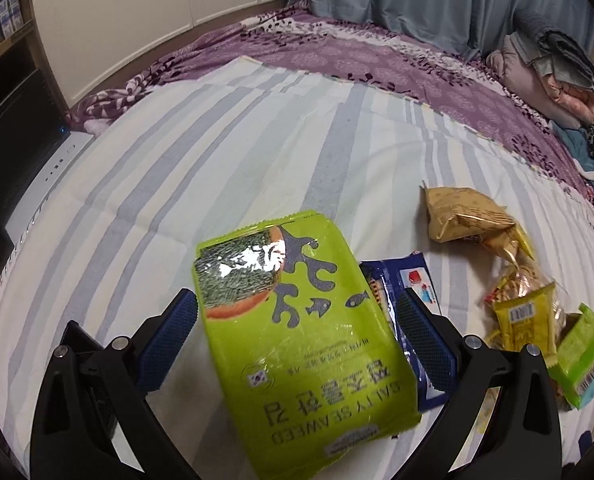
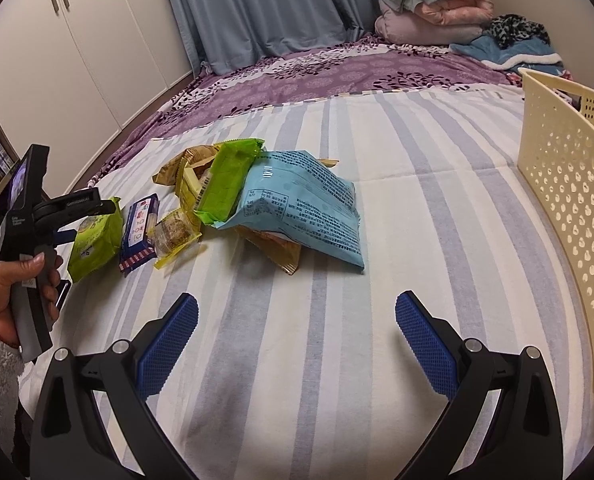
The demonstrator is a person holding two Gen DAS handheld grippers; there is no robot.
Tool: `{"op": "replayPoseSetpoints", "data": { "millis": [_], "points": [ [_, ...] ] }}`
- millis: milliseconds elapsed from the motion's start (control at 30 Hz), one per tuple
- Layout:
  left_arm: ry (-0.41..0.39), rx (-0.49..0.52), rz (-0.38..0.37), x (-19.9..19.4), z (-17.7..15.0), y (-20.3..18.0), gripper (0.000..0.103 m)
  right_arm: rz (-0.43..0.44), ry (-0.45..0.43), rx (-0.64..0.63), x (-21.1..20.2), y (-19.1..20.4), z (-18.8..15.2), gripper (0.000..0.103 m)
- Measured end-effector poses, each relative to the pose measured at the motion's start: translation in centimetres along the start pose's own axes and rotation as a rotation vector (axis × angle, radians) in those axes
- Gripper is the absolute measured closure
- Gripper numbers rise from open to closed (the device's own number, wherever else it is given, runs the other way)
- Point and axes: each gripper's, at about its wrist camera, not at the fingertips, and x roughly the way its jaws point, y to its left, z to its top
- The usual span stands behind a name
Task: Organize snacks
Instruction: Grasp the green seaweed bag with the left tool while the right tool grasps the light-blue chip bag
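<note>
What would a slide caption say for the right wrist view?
Open right gripper faces a snack pile topped by a light blue bag, cream perforated plastic basket alongside, on a striped sheet.

Striped sheet point(image 2: 377, 200) over purple bedspread point(image 2: 317, 68), blue curtains point(image 2: 249, 4), white wardrobe point(image 2: 77, 40), folded bedding point(image 2: 429, 12), maybe a PC tower point(image 1: 37, 184)

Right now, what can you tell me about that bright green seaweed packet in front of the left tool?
The salty seaweed packet is a flat, glossy lime-green plastic pouch with a crimped end seam. It carries a picture of dark seaweed sheets, grey splash and fish shapes, Korean lettering and the words "SALTY SEAWEED", upside down in the left wrist view. It sits between the open jaws of the left gripper, whose blue pads do not seem to press it. It lies over the striped bedsheet, beside a dark blue snack packet.
</note>
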Motion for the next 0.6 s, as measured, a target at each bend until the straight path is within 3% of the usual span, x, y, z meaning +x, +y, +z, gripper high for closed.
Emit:
{"op": "replayPoseSetpoints", "data": {
  "millis": [133, 300, 433, 600],
  "points": [
    [0.025, 0.016, 0.033, 1.6, -0.1, -0.1, 0.002, -0.018, 0.0, -0.01, 0.3, 0.0, 0.1, 0.005],
    [0.01, 0.011, 0.005, 2.1, -0.9, 1.1, 0.002, -0.026, 0.013, -0.012, 1.1, -0.2, 0.3, 0.005],
    [-0.014, 0.034, -0.026, 1.9, -1.0, 1.4, 0.017, -0.025, 0.022, -0.013, 1.7, -0.1, 0.7, 0.005],
    [-0.072, 0.094, -0.024, 0.4, -1.0, 0.8, 0.02, -0.015, 0.009, -0.027, 2.0, 0.3, 1.9, 0.005]
  ]
}}
